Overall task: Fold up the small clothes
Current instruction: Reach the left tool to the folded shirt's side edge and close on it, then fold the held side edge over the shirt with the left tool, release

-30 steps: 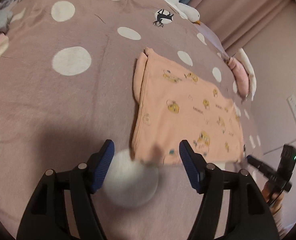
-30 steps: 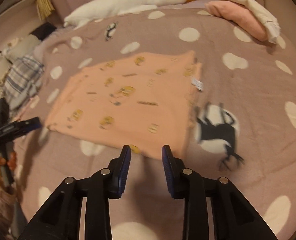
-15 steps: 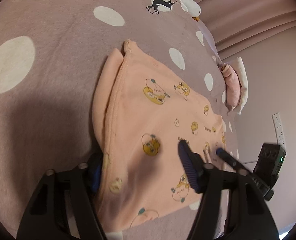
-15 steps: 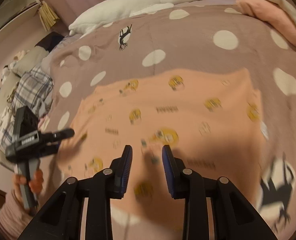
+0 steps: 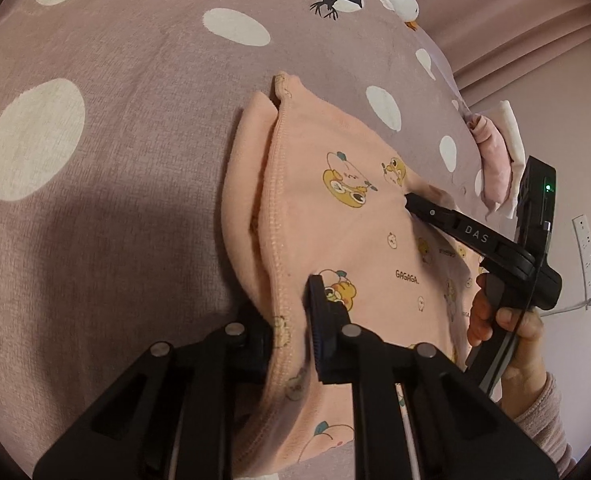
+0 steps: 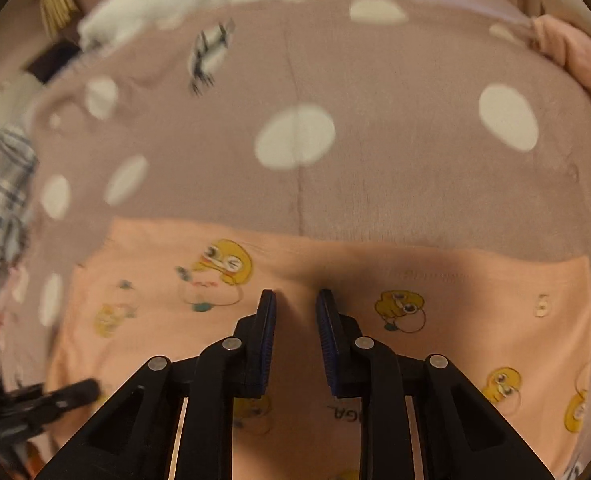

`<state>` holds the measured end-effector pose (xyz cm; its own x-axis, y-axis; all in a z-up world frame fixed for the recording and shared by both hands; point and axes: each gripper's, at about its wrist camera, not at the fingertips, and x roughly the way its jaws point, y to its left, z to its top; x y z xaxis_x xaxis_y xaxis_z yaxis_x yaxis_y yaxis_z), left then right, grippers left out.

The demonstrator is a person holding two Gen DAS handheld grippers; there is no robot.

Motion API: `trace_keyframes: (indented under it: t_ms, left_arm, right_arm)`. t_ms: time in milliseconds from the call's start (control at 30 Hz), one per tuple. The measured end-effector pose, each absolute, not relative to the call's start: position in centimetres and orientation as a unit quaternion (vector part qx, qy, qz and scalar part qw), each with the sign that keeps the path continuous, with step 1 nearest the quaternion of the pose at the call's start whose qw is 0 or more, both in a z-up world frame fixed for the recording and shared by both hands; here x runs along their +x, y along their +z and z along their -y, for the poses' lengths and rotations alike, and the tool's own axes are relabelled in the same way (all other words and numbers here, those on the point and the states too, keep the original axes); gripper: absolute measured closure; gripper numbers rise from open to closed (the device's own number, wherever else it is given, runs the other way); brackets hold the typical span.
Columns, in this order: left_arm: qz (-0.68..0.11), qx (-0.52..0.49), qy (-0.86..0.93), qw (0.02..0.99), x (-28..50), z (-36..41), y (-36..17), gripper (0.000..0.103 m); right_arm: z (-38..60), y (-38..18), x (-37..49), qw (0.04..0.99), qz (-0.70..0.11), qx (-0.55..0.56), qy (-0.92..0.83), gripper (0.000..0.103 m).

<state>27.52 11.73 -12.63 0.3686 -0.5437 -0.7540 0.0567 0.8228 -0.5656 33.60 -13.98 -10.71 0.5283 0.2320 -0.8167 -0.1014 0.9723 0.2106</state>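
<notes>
The peach garment [image 5: 359,216] lies flat on the dotted blanket [image 5: 107,200], its stitched side edge bunched between the closing fingers of the left gripper [image 5: 291,332], which pinch that hem. The right gripper [image 6: 295,320] sits over the cloth near its far edge, its jaws narrowing on a small ridge of fabric; whether the pads press on it I cannot tell. Likely faults: the left pinch catching only the top layer, so the fold splits, or the right dragging blanket up too.
</notes>
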Motion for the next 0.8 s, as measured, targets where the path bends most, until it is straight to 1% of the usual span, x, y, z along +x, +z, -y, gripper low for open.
trace_keyframes:
  t_ms: [100, 233, 400, 533, 633, 800]
  left_arm:
    - [-0.53, -0.23, -0.188, 0.794, 27.6, -11.8, -12.7, 0.087]
    - [-0.53, -0.224, -0.186, 0.796, 27.7, -11.5, -12.6, 0.086]
    - [-0.532, -0.219, -0.181, 0.798, 27.9, -11.3, -12.6, 0.086]
    - [-0.532, -0.211, -0.178, 0.8, 27.9, -11.0, -12.6, 0.086]
    - [-0.533, -0.214, -0.179, 0.799, 27.9, -11.2, -12.6, 0.086]
    - [-0.535, -0.214, -0.175, 0.798, 27.9, -11.0, -12.6, 0.086]
  right_arm:
    - [13.9, -10.0, 32.8, 0.87, -0.48, 0.061, 0.093, 0.079]
    - [13.9, -8.5, 29.0, 0.881, -0.453, 0.06, 0.123, 0.079]
    - [12.9, -10.5, 26.1, 0.867, -0.478, 0.01, 0.141, 0.079]
    - [13.5, -9.4, 23.8, 0.867, -0.476, 0.029, 0.147, 0.08]
    - [12.6, -8.4, 21.1, 0.869, -0.462, 0.017, 0.175, 0.08]
    - [11.1, -10.0, 18.5, 0.855, -0.479, -0.006, 0.198, 0.08]
